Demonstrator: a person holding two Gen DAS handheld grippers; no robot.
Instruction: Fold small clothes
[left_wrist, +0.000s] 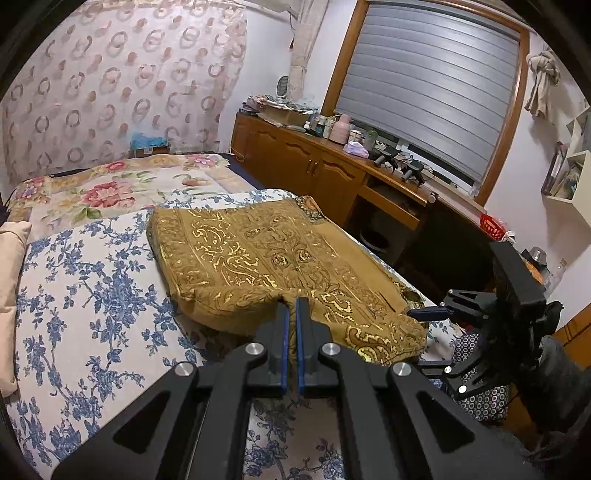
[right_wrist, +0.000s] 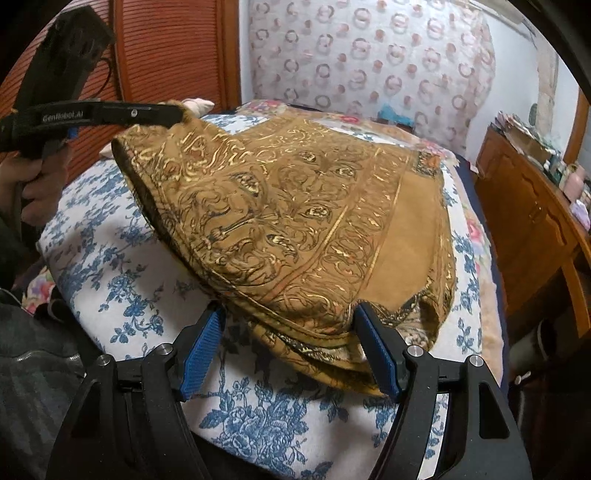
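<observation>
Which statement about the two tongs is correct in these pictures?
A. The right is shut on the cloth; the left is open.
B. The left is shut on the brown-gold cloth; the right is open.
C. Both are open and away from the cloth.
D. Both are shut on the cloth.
B: the left tongs pinch the edge of the brown-gold cloth, while the right tongs stand wide apart around its near edge.
</observation>
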